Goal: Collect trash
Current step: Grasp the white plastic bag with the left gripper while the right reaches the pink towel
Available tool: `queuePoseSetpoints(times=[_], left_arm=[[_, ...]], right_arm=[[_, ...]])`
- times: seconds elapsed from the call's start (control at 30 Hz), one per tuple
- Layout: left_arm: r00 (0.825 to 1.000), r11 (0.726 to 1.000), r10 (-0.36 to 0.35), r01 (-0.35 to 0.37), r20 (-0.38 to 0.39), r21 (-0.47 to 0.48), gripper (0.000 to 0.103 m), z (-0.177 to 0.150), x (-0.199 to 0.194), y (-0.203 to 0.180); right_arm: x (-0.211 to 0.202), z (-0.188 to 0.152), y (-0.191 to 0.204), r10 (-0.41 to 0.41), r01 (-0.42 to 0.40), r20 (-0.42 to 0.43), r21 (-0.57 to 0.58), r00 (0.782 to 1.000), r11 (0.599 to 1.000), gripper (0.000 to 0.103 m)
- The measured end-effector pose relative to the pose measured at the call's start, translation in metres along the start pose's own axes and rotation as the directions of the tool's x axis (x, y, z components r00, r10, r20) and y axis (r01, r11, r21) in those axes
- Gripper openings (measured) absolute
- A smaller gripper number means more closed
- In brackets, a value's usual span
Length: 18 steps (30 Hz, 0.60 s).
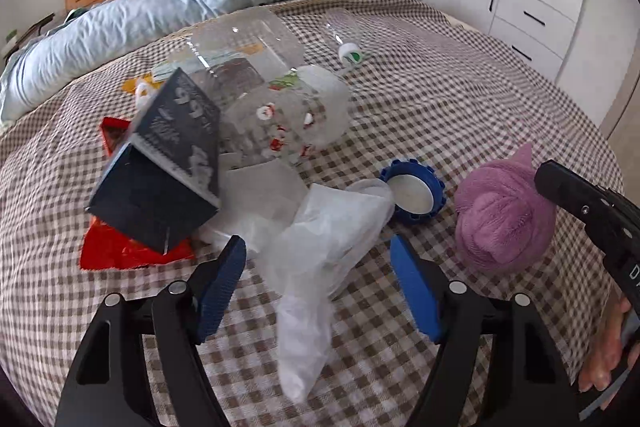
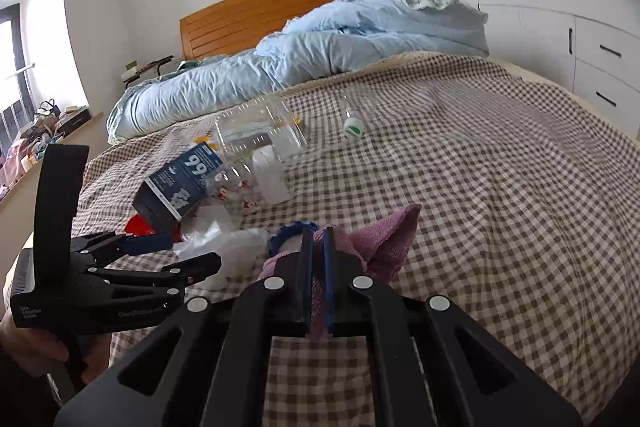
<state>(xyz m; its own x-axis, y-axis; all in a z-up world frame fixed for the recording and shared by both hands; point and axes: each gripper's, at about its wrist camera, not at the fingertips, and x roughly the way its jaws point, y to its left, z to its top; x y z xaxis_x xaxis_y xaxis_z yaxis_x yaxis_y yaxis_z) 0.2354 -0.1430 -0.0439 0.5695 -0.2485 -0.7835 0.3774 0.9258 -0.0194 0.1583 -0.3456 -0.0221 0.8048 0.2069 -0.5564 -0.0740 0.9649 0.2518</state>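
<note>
On the checked bedspread [image 1: 460, 99], left view: the left gripper [image 1: 318, 291] stands open astride a limp, light clear plastic bag [image 1: 320, 227]; pinch its bunched middle. Right view: the right gripper [image 2: 319, 267] is clamped on the soft purple cloth [image 2: 384, 239]

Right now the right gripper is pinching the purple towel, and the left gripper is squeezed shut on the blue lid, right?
Not quite. The left gripper isn't on the blue lid; the left wrist view shows its pads apart around the clear plastic bag, with the lid lying on the bed beyond. The right gripper is indeed pinching the purple towel.
</note>
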Motion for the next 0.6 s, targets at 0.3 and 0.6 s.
queuePoseSetpoints(times=[0.3,0.6], left_arm=[[0.988,0.993,-0.08,0.089,0.129,-0.072,0.002,-0.012,-0.068,0.017],[0.978,0.987,-0.024,0.056,0.207,-0.153,0.002,-0.019,-0.096,0.046]], right_arm=[[0.003,-0.007,0.005,-0.037,0.035,-0.027,-0.06,0.999,0.998,0.069],[0.018,-0.025,0.001,-0.156,0.145,-0.114,-0.099,0.981,0.984,0.055]])
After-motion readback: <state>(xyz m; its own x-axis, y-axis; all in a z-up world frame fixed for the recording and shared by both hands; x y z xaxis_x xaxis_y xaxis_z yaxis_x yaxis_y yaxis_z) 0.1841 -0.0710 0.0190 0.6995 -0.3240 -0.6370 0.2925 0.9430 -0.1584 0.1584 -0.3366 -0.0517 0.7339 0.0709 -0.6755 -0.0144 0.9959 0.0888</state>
